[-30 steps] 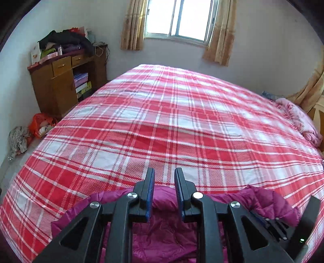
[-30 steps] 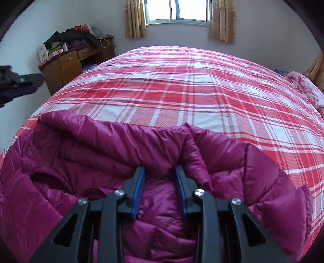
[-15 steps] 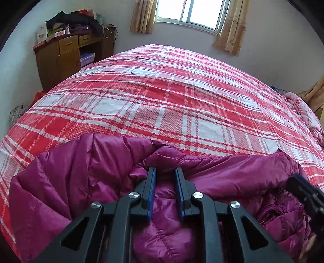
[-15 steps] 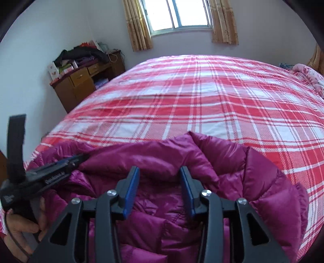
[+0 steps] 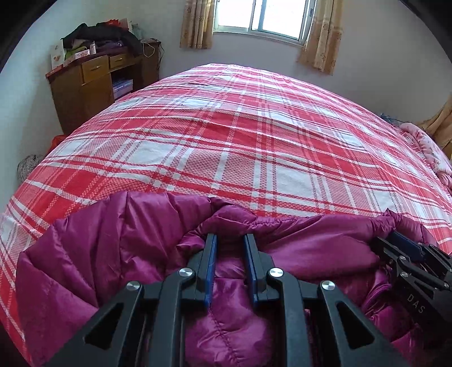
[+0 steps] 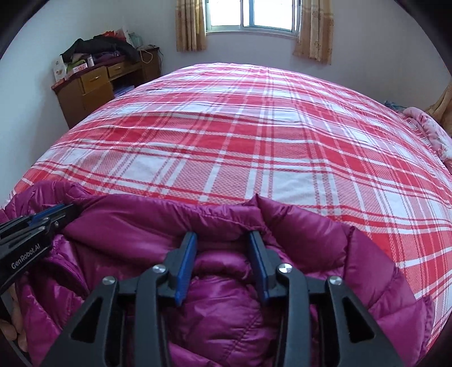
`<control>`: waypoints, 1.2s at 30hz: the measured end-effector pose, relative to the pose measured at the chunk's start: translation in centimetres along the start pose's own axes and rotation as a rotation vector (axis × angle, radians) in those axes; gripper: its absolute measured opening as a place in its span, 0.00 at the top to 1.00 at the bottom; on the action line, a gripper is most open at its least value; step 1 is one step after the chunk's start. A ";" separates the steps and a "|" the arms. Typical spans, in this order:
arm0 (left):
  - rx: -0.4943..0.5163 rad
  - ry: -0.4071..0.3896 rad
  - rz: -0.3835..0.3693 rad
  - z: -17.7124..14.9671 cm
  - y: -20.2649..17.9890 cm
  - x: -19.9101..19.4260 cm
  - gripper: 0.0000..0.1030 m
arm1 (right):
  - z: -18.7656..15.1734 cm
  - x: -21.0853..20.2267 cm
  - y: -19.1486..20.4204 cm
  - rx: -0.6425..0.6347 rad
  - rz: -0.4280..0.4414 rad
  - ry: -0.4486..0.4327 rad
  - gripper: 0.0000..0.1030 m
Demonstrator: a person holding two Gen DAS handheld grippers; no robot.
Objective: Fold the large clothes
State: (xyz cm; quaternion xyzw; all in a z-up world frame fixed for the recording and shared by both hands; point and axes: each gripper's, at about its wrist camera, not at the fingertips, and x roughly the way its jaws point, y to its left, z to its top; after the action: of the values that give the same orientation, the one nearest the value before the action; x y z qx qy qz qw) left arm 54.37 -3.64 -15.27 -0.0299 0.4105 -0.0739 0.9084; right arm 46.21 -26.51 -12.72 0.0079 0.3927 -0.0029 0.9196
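Here your left tongs (image 5: 230,240) sit at the lower centre of the left wrist view, their blue-padded jaws narrow, with a ridge of the magenta puffer jacket (image 5: 113,254) bunched between them; the pads look pressed on the fabric. Your right tongs (image 6: 223,237) fill the lower centre of the right wrist view, jaws at a middling gap and closing, with a fold of the jacket's edge between them; you cannot tell whether the pads touch it. Each tool also shows in the other's view: the right one at the lower right edge of the left view, the left one at the lower left edge of the right view, both at the jacket's far hem.

The jacket lies across the bottom of both frames, on the near part of the bed (image 5: 254,146), crumpled and doubled over. The bed fills the middle of each frame under a red and white plaid sheet, fairly smooth. At the upper left stands a brown wooden cabinet (image 5: 84,87) with drawers and a pile of dark clothes and boxes on top. A window (image 5: 261,17) with tan curtains sits at top centre, and a pink blanket (image 5: 429,149) lies at the right edge.

The jacket is glossy, quilted in stitched channels and puffy.
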 end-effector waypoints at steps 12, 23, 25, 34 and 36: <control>0.119 -0.011 0.155 -0.2 -2.6 0.4 0.80 | 0.1 0.3 1.1 -0.050 -0.070 -0.002 0.61; 0.227 0.026 0.243 0.1 -4.2 0.4 0.79 | 0.5 0.0 2.1 -0.109 -0.149 0.041 0.53; 0.307 0.069 0.265 0.1 -5.0 -0.8 0.79 | 0.9 -1.4 2.2 -0.122 -0.167 0.081 0.49; 0.206 -0.042 -0.003 -5.2 0.3 -15.6 0.74 | -4.7 -15.6 0.4 -0.038 0.015 -0.115 0.23; 0.175 -0.062 -0.026 -7.7 2.0 -18.4 0.61 | -7.2 -17.2 -0.4 -0.018 0.038 -0.094 0.23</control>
State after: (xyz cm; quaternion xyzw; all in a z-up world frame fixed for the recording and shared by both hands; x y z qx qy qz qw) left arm 36.84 1.31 -6.93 0.0418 0.3737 -0.1204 0.9187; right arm 29.06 -26.77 -5.27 0.0069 0.3489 0.0179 0.9370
